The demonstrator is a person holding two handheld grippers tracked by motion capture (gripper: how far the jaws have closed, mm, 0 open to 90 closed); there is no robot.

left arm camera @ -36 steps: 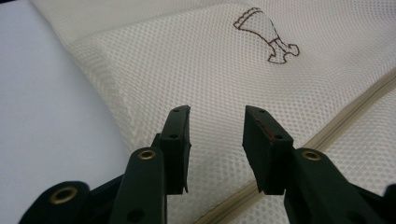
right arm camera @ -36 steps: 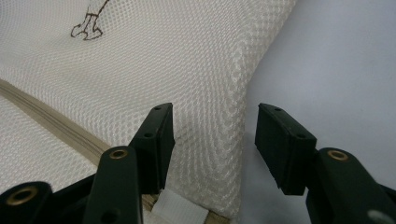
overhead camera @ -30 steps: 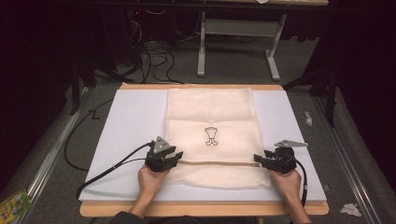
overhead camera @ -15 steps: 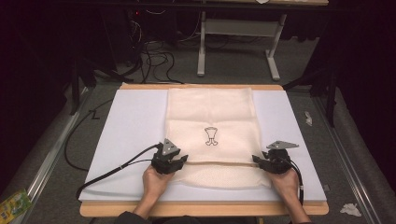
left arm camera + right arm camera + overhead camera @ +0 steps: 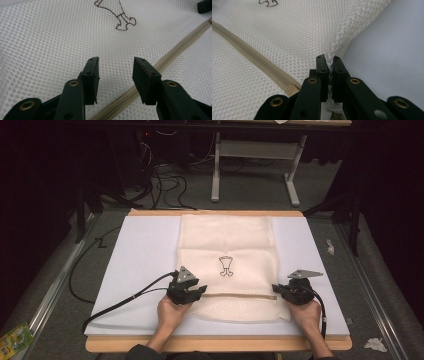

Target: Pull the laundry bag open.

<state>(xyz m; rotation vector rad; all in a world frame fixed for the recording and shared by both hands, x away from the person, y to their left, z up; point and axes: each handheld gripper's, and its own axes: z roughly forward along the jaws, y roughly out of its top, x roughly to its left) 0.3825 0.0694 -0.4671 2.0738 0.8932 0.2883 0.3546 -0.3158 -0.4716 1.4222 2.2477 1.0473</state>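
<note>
A cream mesh bag (image 5: 227, 240) with a tan zipper (image 5: 240, 296) and a brown stitched emblem (image 5: 226, 266) lies flat on the white board (image 5: 140, 255). My left gripper (image 5: 200, 290) hovers over the bag's left side just above the zipper (image 5: 175, 53). Its jaws (image 5: 115, 67) stand apart and have just been opening, with nothing but flat mesh under them. My right gripper (image 5: 276, 289) is at the bag's right edge by the zipper's end (image 5: 249, 61). Its jaws (image 5: 328, 61) have just been closing and now pinch a raised fold of mesh.
The board lies on a wooden table (image 5: 215, 344). Black cables (image 5: 125, 297) trail left from the left gripper across the board. Beyond the table are floor cables (image 5: 165, 180) and a desk frame (image 5: 255, 150). Paper scraps (image 5: 330, 246) lie on the right.
The left gripper has shifted a little to the right, onto the bag. The right hand has kept its place at the bag's edge.
</note>
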